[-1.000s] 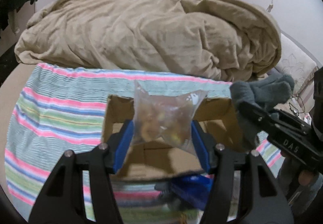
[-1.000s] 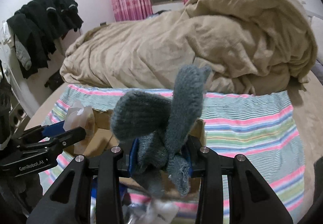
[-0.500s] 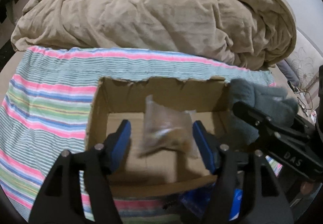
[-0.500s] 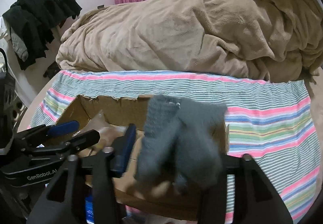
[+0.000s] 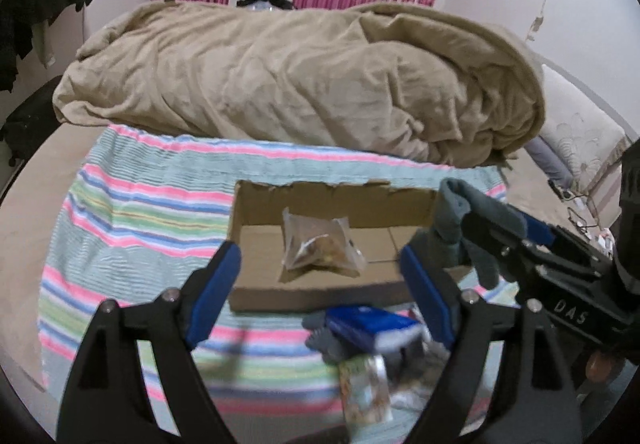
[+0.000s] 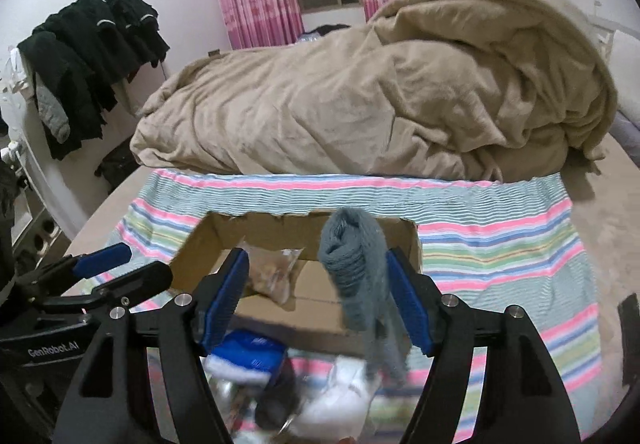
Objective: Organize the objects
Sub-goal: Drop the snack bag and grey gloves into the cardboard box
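Snack bag (image 5: 320,246) lies beyond left gripper (image 5: 320,284).

Two markings can be read. In the left wrist view, white capitals "DAS" stand on the black body of the right gripper (image 5: 496,240), at about four o'clock in the frame. In the right wrist view, white lettering "GenRobot.AI" stands on the black body of the left gripper (image 6: 120,268), at about eight o'clock near the frame's edge. The blue packet (image 5: 372,326) lying on the striped cloth (image 5: 132,228), at about six o'clock in both views, carries pale print, but it is too blurred to read.
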